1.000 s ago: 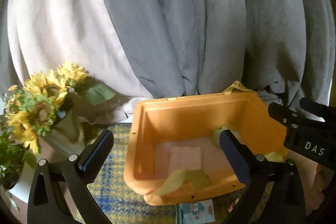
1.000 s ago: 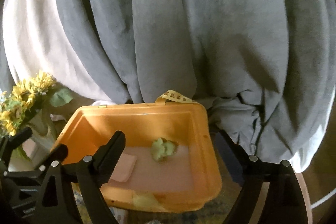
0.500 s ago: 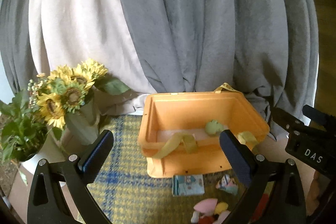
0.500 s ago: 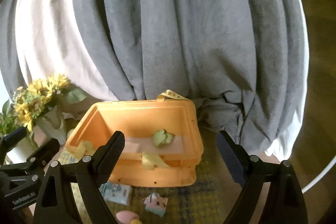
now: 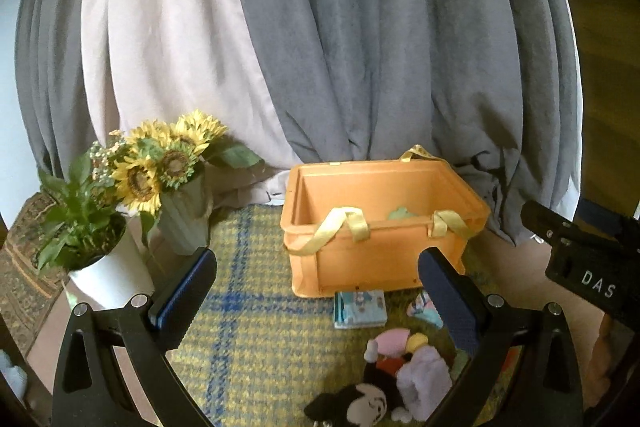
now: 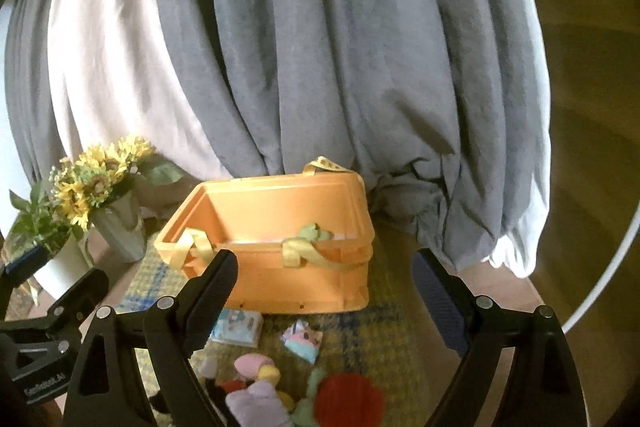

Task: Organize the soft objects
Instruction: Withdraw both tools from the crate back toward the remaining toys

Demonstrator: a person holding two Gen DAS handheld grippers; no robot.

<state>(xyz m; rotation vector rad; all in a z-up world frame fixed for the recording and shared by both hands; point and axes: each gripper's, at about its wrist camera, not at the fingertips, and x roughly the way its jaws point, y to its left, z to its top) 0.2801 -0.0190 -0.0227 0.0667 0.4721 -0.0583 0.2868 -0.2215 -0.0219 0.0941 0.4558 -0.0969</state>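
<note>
An orange bin (image 5: 376, 259) with yellow strap handles (image 5: 340, 227) stands on the plaid rug, with a green soft piece (image 5: 400, 214) lying inside. In front of it lie a small blue packet (image 5: 360, 309), a pastel pouch (image 5: 424, 307) and a heap of plush toys: a black-and-white one (image 5: 360, 403), a lilac one (image 5: 424, 375) and a pink one (image 5: 390, 341). My left gripper (image 5: 316, 263) hangs open and empty short of the bin. In the right wrist view the bin (image 6: 280, 267), packet (image 6: 236, 325), pouch (image 6: 302, 341) and a red plush (image 6: 352, 401) show. My right gripper (image 6: 325, 261) is open and empty.
A vase of sunflowers (image 5: 180, 219) and a plant in a white pot (image 5: 108, 279) stand left of the bin at the rug's (image 5: 248, 327) edge. Grey and pale curtains (image 5: 360, 47) hang close behind the bin. A patterned carpet lies at far left.
Both grippers have drawn back from over the bin, which now looks smaller and farther. The packet, pouch and plush heap on the rug have come into view. Jaws stay as wide as before.
</note>
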